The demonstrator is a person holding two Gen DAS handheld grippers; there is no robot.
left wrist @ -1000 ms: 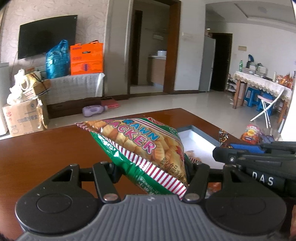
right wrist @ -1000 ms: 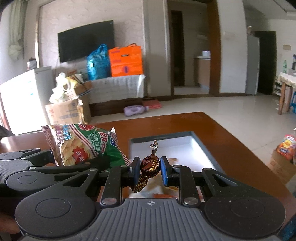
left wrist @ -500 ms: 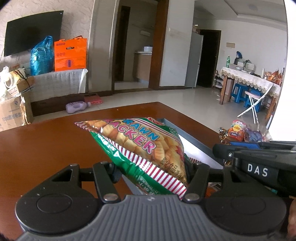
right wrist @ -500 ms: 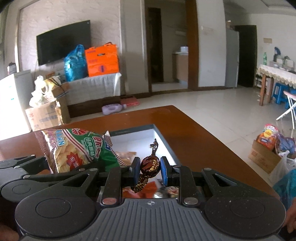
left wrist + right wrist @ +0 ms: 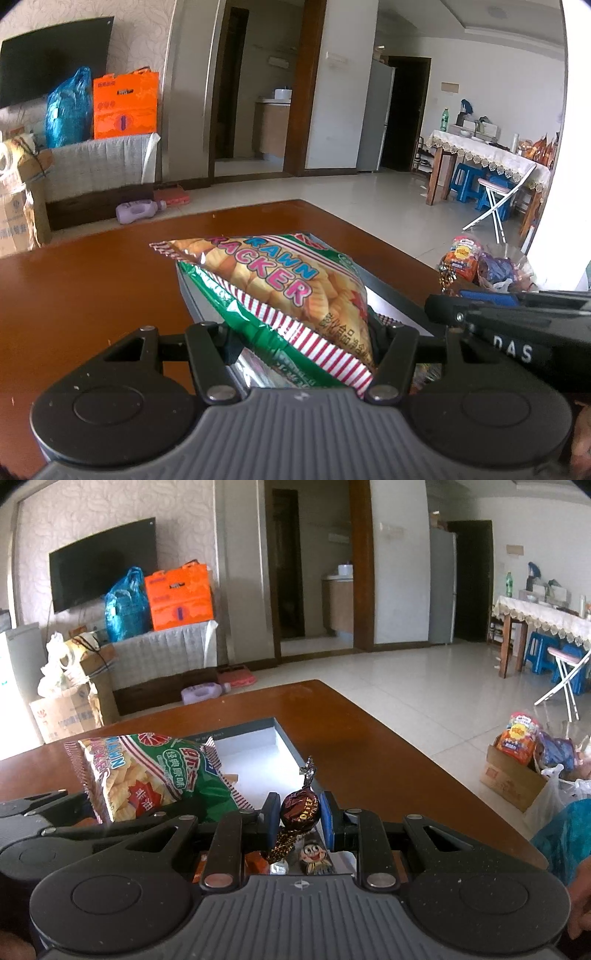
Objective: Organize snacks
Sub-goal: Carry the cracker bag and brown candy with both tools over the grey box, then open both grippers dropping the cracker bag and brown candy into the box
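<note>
On the brown counter (image 5: 369, 746) sits an open box (image 5: 284, 738) with dark walls and a white lining, already holding several small wrapped sweets at its near end. Both of my grippers hang above it.

Left gripper (image 5: 299, 343): jaws half spread and pressed on the lower seam of a prawn cracker bag (image 5: 280, 288), which juts forward over the box. The bag is a puffed foil pillow, glossy, with crimped red-and-white striped edges. Risk: the slick film gives the pads little purchase, and air inside lets the bag squirm, so a jolt could let it slide out and land across the rim instead of inside. Its bulk may also cover the sweets below or block the right gripper's drop.

Right gripper (image 5: 299, 810): blue pads nearly together, pinching a round toffee (image 5: 300, 808) in dark brown foil with twisted ends, one twist standing up, the other trailing down. Risk: the hard, rounded body held at two points could pivot or pop free; released too high, it may bounce off the smooth lining onto the counter.
</note>
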